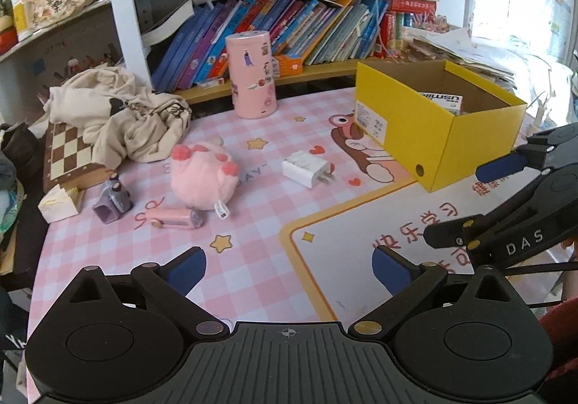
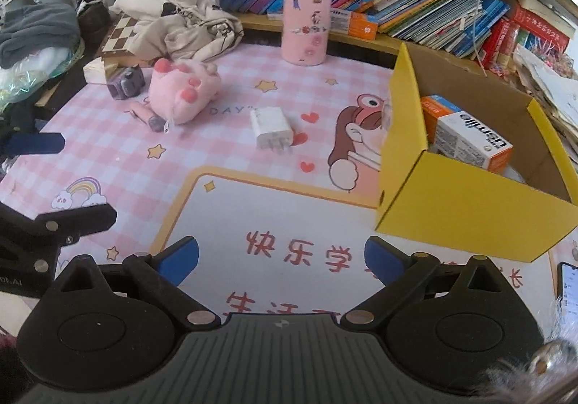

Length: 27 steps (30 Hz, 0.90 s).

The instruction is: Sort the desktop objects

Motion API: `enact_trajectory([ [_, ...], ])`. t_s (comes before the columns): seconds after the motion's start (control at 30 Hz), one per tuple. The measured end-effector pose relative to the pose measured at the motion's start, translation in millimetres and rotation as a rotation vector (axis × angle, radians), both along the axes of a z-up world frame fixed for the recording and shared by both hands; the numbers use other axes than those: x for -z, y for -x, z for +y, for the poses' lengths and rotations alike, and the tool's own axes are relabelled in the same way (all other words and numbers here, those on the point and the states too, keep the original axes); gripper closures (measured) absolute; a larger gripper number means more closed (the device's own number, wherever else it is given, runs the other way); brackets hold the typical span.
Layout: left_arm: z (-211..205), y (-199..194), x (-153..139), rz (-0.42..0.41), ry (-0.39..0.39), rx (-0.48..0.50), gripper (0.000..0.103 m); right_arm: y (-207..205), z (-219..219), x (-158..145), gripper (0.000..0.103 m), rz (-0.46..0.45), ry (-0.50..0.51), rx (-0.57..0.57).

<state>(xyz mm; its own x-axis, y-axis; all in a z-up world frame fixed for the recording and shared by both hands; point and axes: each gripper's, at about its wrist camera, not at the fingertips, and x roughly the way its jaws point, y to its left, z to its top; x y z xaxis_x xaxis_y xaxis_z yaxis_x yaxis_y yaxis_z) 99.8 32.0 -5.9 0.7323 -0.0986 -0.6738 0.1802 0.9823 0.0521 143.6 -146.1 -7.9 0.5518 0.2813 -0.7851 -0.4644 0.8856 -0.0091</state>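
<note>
A yellow cardboard box (image 1: 415,129) (image 2: 469,201) stands open on the desk mat at the right, with a white and orange carton (image 2: 469,142) inside. A white charger plug (image 1: 307,168) (image 2: 271,127) lies mid-mat. A pink plush toy (image 1: 200,176) (image 2: 182,93), a small purple toy camera (image 1: 113,201) (image 2: 126,82) and a pink tube (image 1: 175,218) (image 2: 146,116) lie to the left. A pink cylinder (image 1: 253,73) (image 2: 307,19) stands at the back. My left gripper (image 1: 289,270) is open and empty above the mat. My right gripper (image 2: 281,259) is open and empty too.
A chessboard (image 1: 68,154) under a beige cloth (image 1: 126,115) sits at the far left. A shelf of books (image 1: 289,28) runs along the back. A phone (image 2: 569,288) lies at the right edge. The right gripper shows at the right of the left wrist view (image 1: 480,205).
</note>
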Motion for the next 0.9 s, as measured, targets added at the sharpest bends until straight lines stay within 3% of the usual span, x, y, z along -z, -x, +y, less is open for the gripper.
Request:
enact_trajectory([
  [0.9, 27, -17, 6, -0.014, 0.049, -0.059, 0.003, -17, 33, 5, 0.003, -0.031, 0.063, -0.066],
])
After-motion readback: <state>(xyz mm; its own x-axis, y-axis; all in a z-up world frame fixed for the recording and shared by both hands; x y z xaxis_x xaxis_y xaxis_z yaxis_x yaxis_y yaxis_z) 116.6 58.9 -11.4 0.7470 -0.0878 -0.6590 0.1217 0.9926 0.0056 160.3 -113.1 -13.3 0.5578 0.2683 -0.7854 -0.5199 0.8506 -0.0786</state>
